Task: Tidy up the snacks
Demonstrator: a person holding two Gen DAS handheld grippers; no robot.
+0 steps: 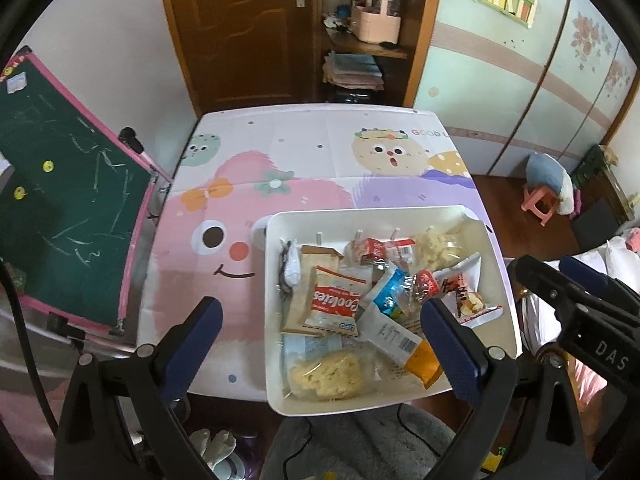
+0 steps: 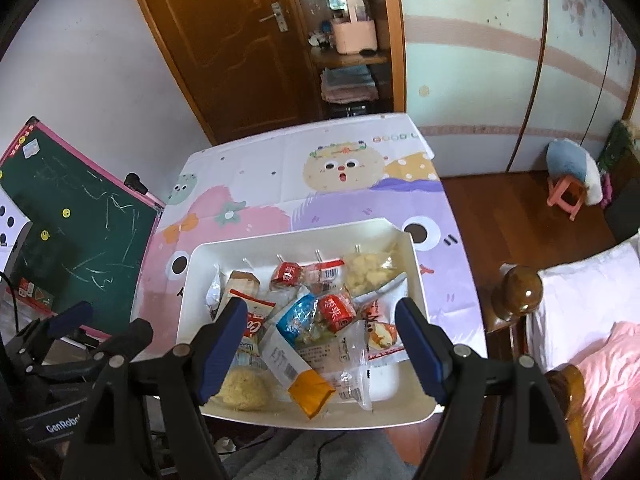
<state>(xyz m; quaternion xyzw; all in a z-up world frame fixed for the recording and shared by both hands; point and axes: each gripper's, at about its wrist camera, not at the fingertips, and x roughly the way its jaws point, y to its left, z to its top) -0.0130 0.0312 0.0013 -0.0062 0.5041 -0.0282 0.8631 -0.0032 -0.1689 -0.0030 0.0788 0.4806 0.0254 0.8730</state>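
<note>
A white tray point(image 1: 276, 360) sits at the near right of the cartoon-print table point(image 1: 280, 152) and overhangs its near edge. It holds several snack packets: a Cookies pack point(image 1: 336, 308), a blue wrapper point(image 1: 390, 294), a yellow crispy cake point(image 1: 328, 374), a white-and-orange sachet point(image 1: 404, 346), red packets point(image 1: 372, 248). My left gripper point(image 1: 324, 344) is open and empty, held above the tray's near left part. My right gripper point(image 2: 320, 344) is open and empty, above the tray point(image 2: 192, 280), around the blue wrapper point(image 2: 298, 316) and the sachet point(image 2: 292, 372). The right gripper shows at the right edge of the left wrist view point(image 1: 560, 276).
A green chalkboard with a pink frame point(image 1: 60, 192) leans at the table's left. A wooden door and shelf point(image 1: 360, 32) stand behind the table. A bed with pink bedding point(image 2: 592, 340) and a wooden bedpost point(image 2: 520, 288) lie to the right. A pink stool point(image 2: 568, 192) stands on the floor.
</note>
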